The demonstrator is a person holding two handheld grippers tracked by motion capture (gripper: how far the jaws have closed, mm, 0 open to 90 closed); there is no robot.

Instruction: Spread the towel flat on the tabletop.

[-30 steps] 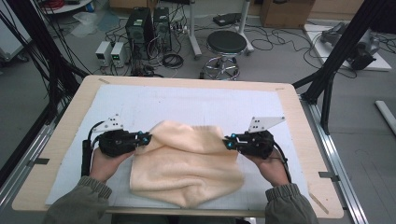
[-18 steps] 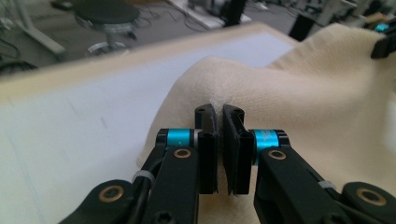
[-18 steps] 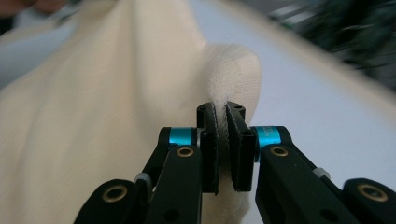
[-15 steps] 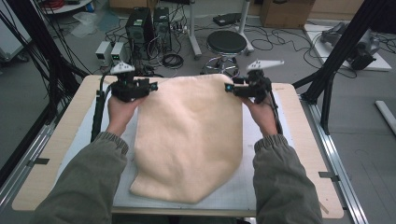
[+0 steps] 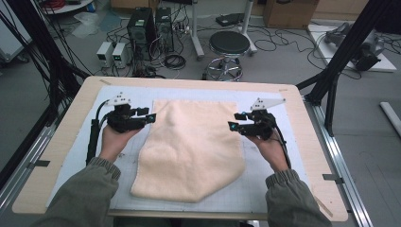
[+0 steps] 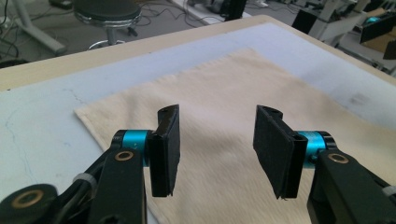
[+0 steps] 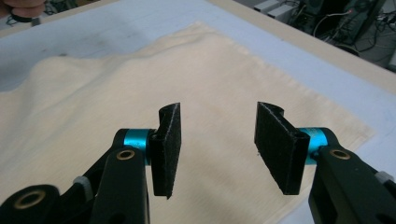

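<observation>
- My left gripper has its jaws parted with nothing between them; in the left gripper view its pads hang in the air above the towel, not pressing on it.
- My right gripper is the same: jaws apart, empty, poised over the towel's right side, near the far corner.
- Both sets of jaws have just been opening, so I judge the step in hand to be the release after spreading the cloth out.
- The towel lies flat on the blue mat in the middle of the table. Its far edge is straight, its near end narrows and rounds off unevenly.
- Next, I think, the near end wants attention: I would bring both grippers toward me, one to each near corner, close on the edge there and pull outward to square it.
</observation>
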